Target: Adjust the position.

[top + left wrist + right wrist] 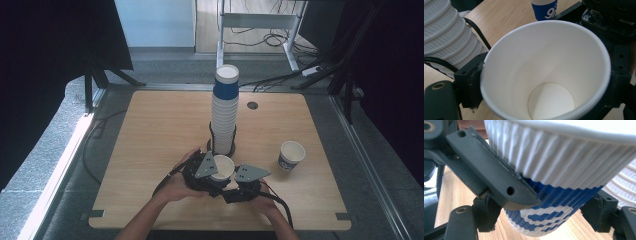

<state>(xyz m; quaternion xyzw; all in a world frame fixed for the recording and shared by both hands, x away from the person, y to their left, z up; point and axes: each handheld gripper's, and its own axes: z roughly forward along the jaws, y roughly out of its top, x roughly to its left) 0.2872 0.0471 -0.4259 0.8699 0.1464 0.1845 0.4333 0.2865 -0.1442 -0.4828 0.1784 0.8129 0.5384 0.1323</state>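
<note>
Wooden table over grey floor. Tall cup stack stands at centre. Held paper cup sits at its 6 o'clock, clamped by left claw and right claw together. Spare cup stands at 3 o'clock, well apart.

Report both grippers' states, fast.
Left gripper: jaws shut on the paper cup.
Right gripper: jaws shut on the same paper cup.
</note>
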